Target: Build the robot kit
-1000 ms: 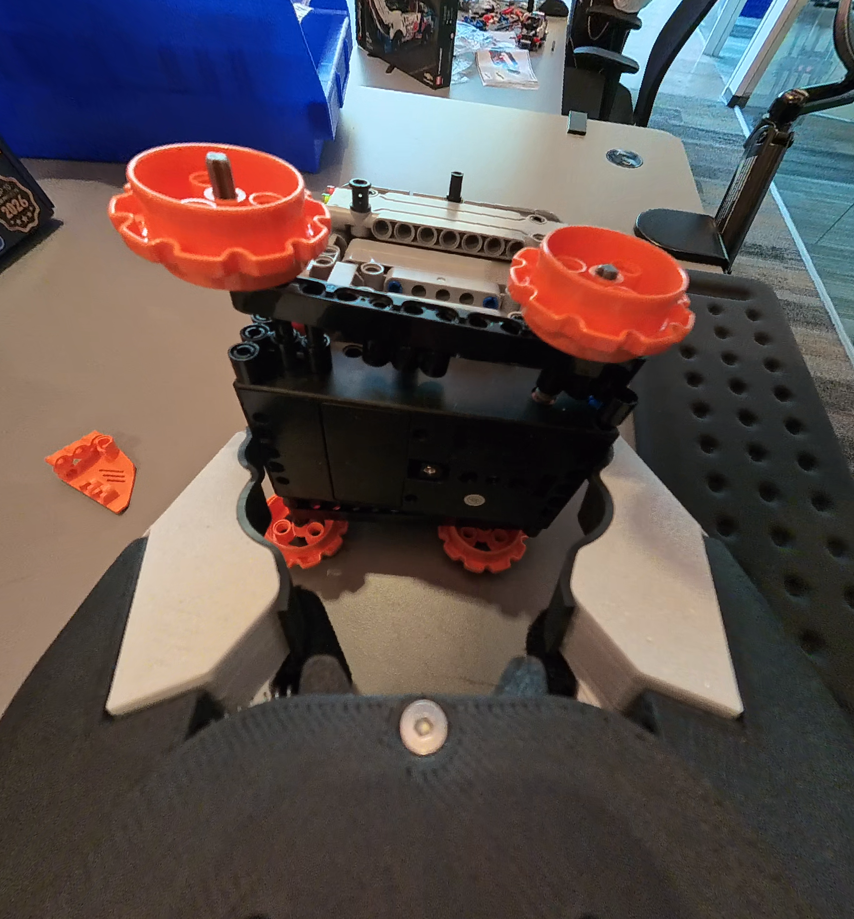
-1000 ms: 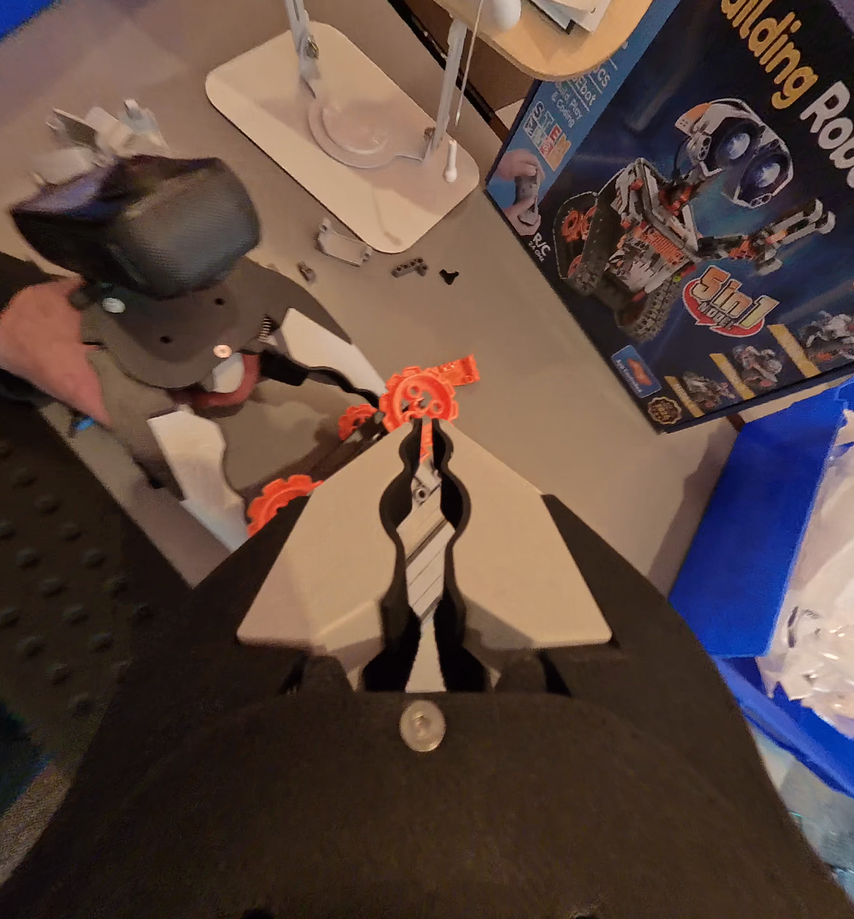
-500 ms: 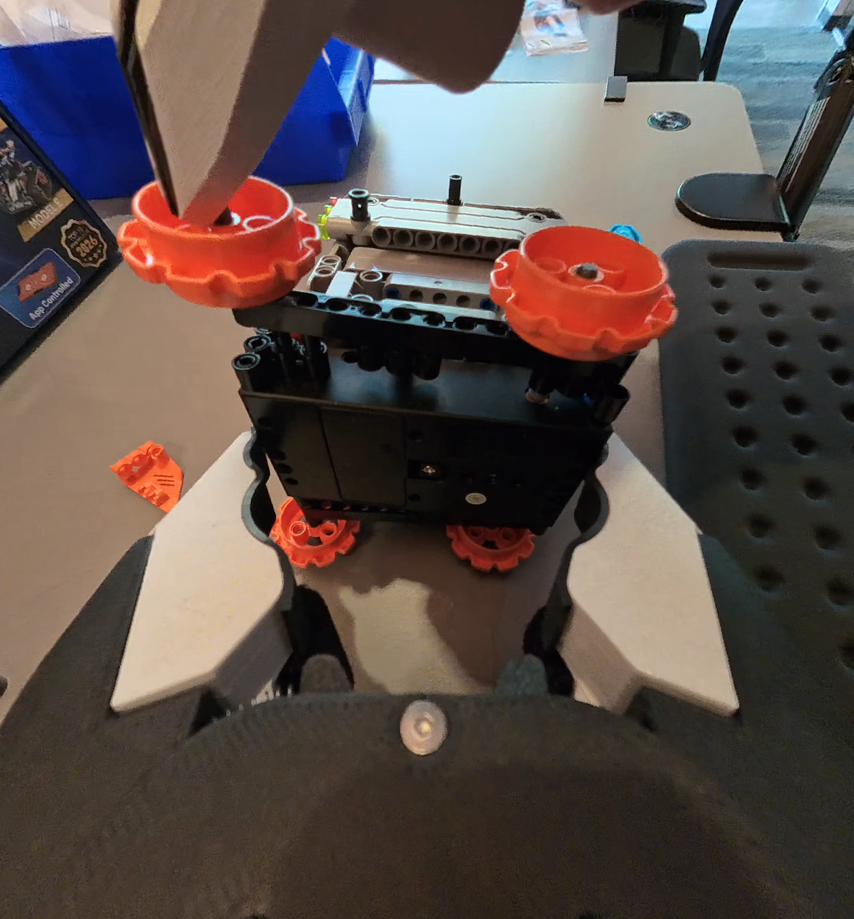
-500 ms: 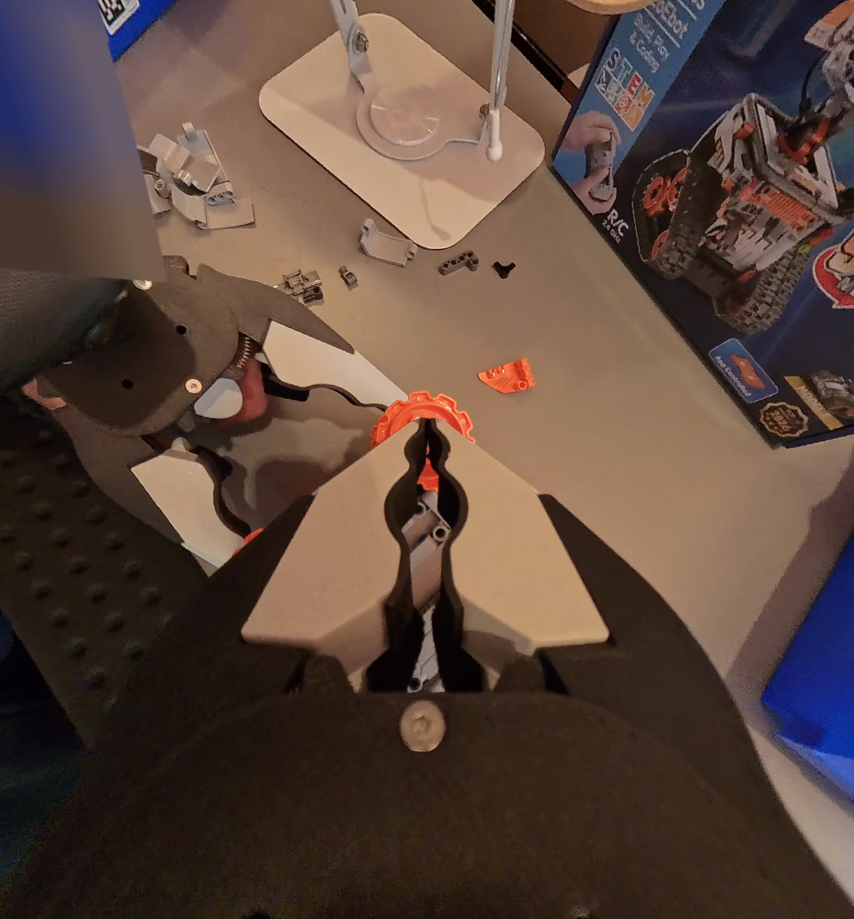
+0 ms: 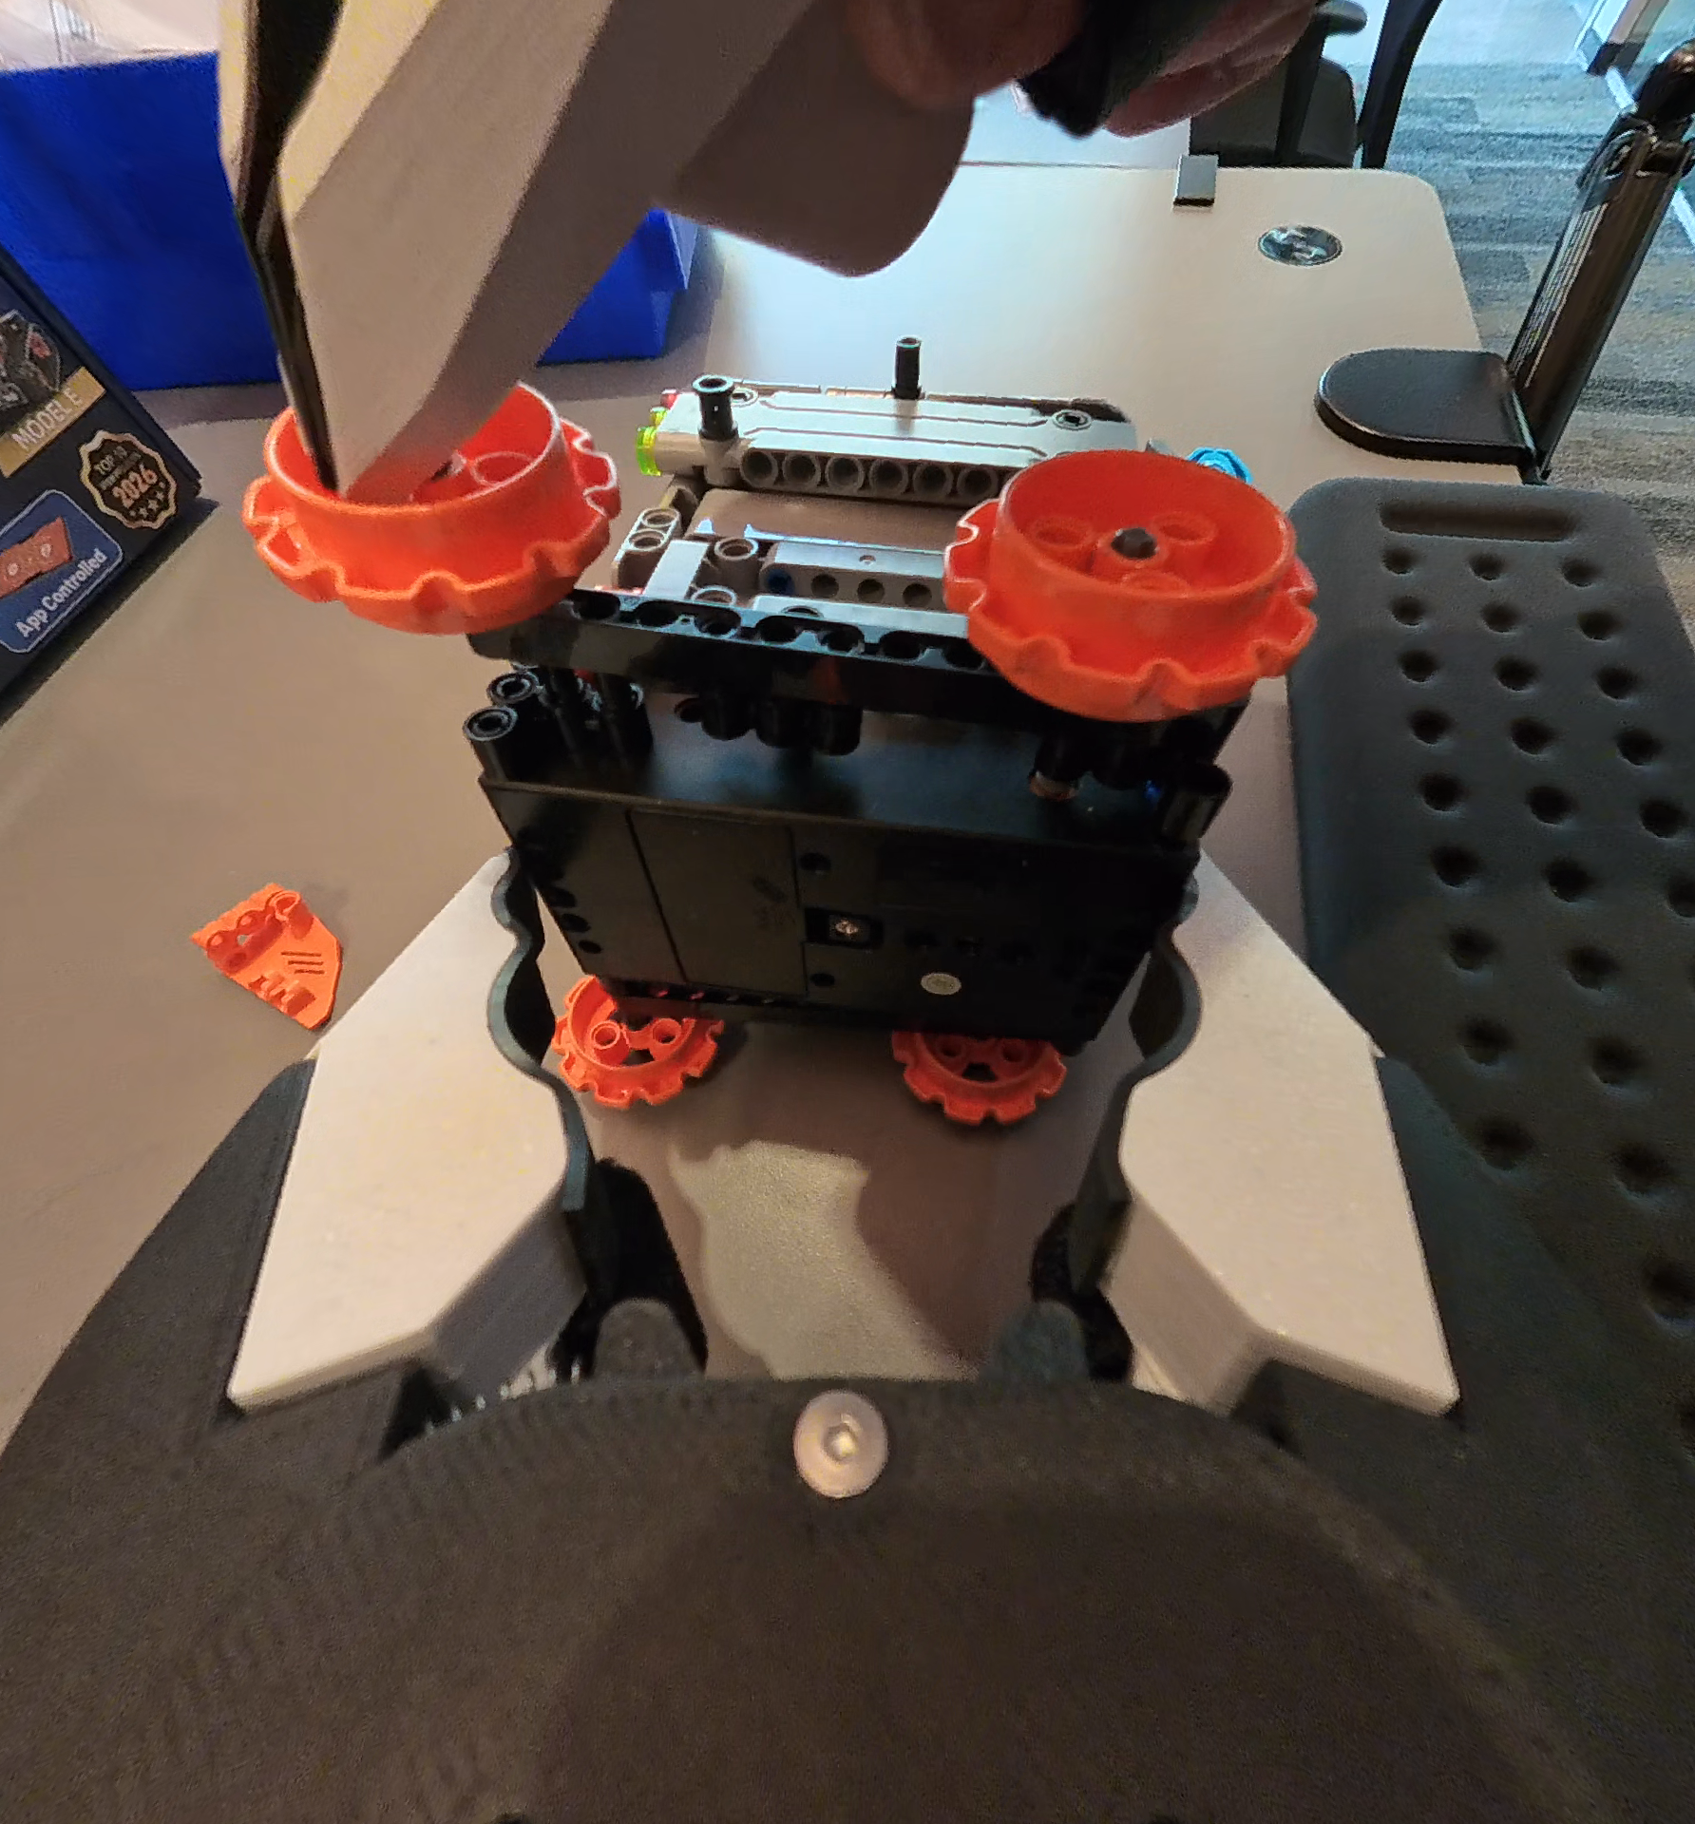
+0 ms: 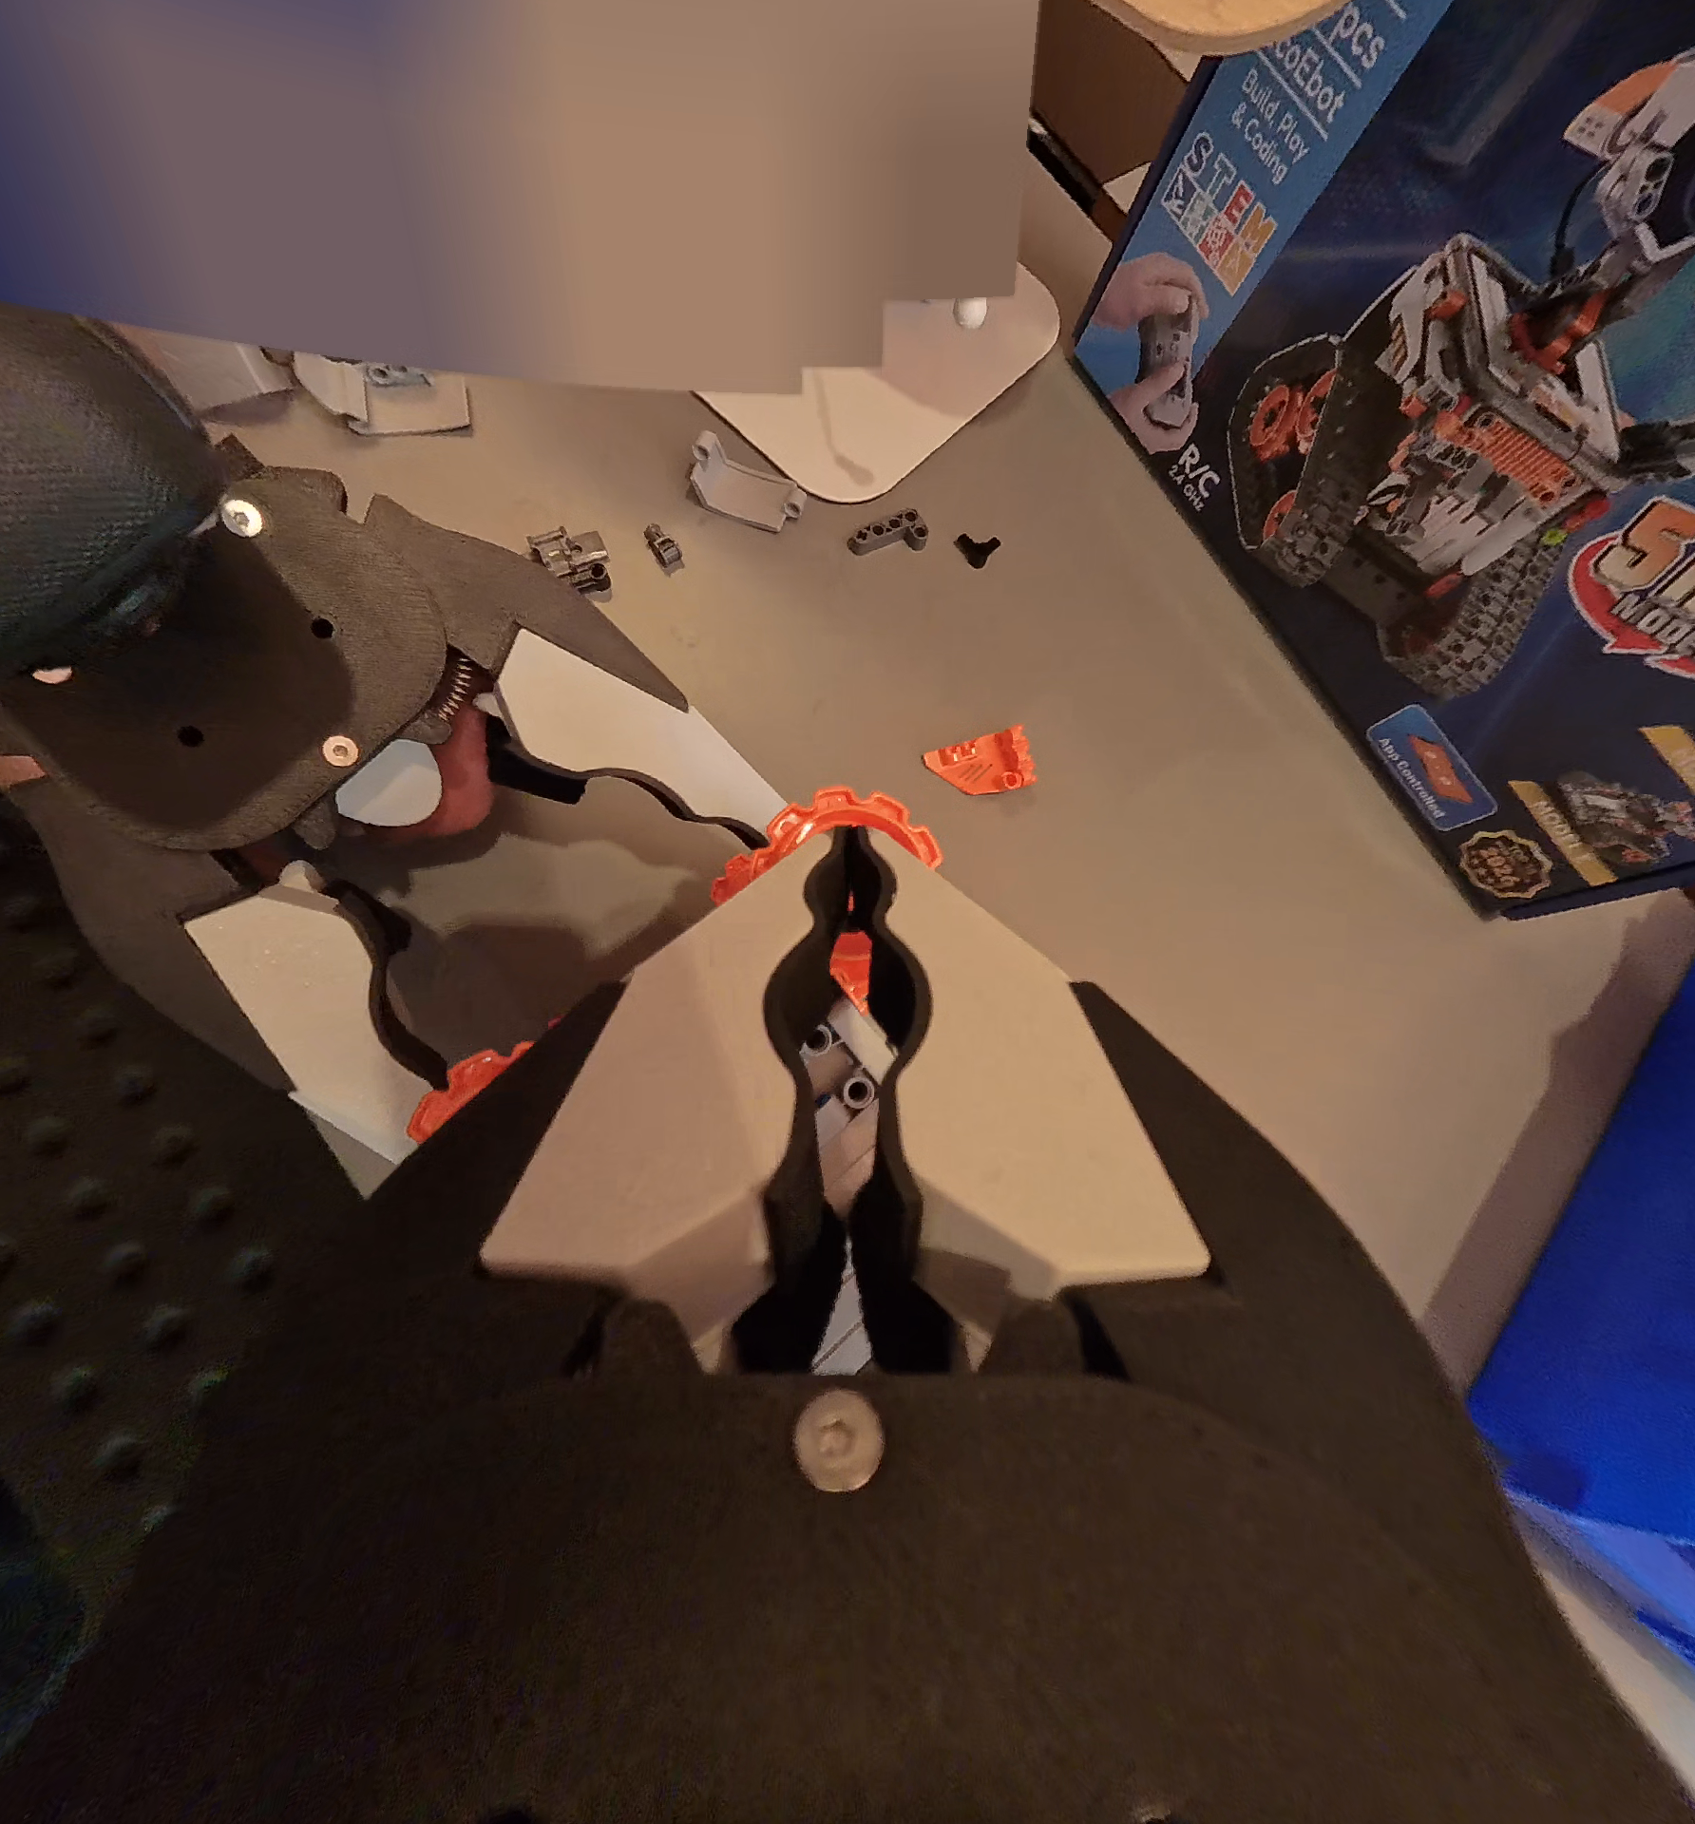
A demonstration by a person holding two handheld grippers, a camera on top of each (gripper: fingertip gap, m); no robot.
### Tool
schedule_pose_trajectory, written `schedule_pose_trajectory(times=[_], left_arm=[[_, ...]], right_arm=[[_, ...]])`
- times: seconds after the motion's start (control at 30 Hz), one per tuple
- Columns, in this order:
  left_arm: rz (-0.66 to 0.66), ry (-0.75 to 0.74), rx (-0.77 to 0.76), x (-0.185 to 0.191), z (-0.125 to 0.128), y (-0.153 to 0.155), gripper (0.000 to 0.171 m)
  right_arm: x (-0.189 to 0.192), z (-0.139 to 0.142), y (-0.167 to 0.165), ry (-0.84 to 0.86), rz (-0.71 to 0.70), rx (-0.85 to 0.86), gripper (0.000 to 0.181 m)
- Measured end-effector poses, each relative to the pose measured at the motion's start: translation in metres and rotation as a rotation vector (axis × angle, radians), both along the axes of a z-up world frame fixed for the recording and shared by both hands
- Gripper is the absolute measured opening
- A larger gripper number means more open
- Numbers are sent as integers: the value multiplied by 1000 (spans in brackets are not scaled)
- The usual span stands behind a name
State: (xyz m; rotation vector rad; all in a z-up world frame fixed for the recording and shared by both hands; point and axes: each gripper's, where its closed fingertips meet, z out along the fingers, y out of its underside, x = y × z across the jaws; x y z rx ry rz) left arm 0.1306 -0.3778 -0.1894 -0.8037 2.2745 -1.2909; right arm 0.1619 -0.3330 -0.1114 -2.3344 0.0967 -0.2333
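A brick-built model with a black body (image 5: 824,888) stands on the grey table. It has two large orange wheels on top, one at the left (image 5: 449,553) and one at the right (image 5: 1130,582), and two small orange gears (image 5: 636,1056) underneath. My left gripper (image 5: 844,878) is shut on the black body, one finger on each side. My right gripper (image 6: 848,839) is shut and comes down from above. In the left wrist view its tips (image 5: 320,464) sit inside the left wheel's hub and hide the axle there. My left gripper also shows in the right wrist view (image 6: 577,957).
A loose orange piece (image 5: 271,957) lies left of the model. A blue bin (image 5: 83,217) and a toy box (image 6: 1465,444) stand behind. A black perforated mat (image 5: 1535,790) lies to the right. Small grey and black parts (image 6: 745,484) lie by a white stand base (image 6: 903,415). The loose orange piece (image 5: 271,957) sits 11 centimetres or so from the ends of my left fingers. The right camera catches it too, in the right wrist view (image 6: 986,759).
My shut right gripper has come down onto the left orange wheel and now covers the axle that stood up in its hub. My left gripper keeps its hold on the model.
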Motion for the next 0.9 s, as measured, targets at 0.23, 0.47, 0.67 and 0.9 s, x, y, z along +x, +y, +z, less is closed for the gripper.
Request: schedule_pose_trajectory(times=[0.23,0.47,0.67,0.9], left_arm=[[18,3,-1,2,0,1,121],[82,8,15,9,0,4,121],[99,-1,36,12,0,0,121],[108,4,42,12,-1,0,120]], right_arm=[[0,11,0,-33,-40,43,12],[-11,-4,-32,204,-220,2,28],[-11,-19,-19,221,-256,-38,8],[-9,-21,-18,162,-272,-105,5]])
